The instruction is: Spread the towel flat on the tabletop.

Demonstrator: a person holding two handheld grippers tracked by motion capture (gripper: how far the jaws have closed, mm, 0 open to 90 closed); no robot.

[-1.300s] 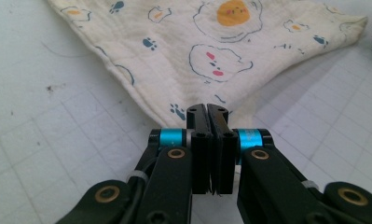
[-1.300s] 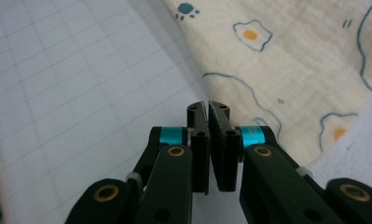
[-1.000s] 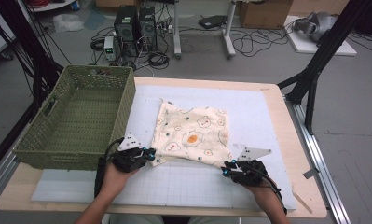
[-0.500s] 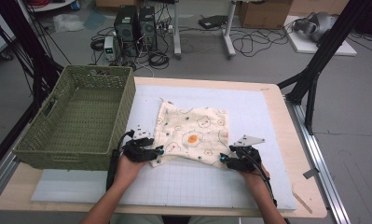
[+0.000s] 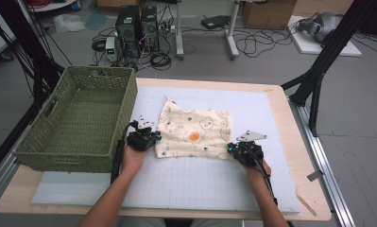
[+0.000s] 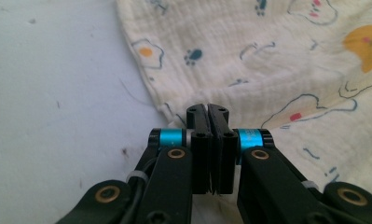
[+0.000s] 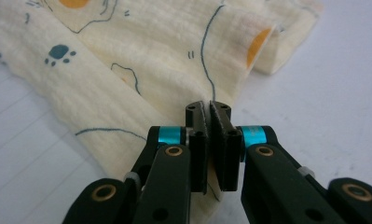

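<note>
- Lying flat on the white mat (image 5: 186, 179) at the middle of the bench (image 5: 295, 118), a cream printed cloth (image 5: 195, 132) shows paw prints, animal outlines and an orange spot.
- The left claw (image 5: 150, 139) is clenched on the cloth's near left corner; in the left gripper view its jaws meet on the hem.
- The right claw (image 5: 235, 149) is clamped on the near right corner, fabric pinched between its jaws in the right gripper view.
- A green woven basket (image 5: 58, 146) stands just left of the cloth.
</note>
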